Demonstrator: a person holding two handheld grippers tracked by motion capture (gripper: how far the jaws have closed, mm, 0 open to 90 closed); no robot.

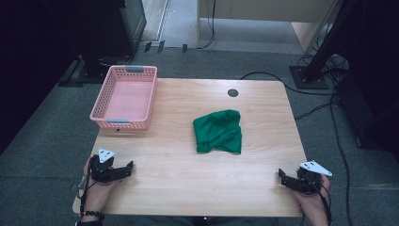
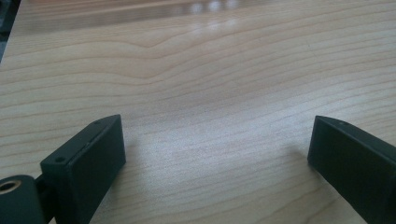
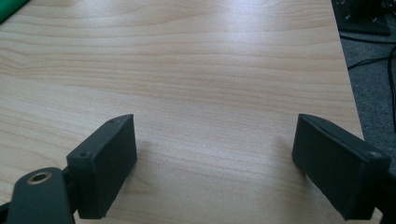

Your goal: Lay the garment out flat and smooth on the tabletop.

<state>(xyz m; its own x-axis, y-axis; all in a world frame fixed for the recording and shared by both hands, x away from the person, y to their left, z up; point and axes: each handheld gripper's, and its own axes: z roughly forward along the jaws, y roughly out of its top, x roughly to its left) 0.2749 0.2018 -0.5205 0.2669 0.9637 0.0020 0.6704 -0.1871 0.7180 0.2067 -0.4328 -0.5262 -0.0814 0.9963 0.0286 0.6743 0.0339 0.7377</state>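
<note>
A crumpled green cloth lies a little right of the middle of the wooden table. A pink plastic basket stands at the table's far left corner, with nothing in it. My left gripper rests low at the near left edge, pointing right, open with only bare wood between its jaws. My right gripper sits at the near right edge, pointing left, also open over bare wood. A sliver of the green cloth shows at the top left corner of the right gripper view.
A dark round cable hole sits near the table's far edge. Grey carpet surrounds the table, with cables and a stand base on the floor to the right, and dark equipment at the far left.
</note>
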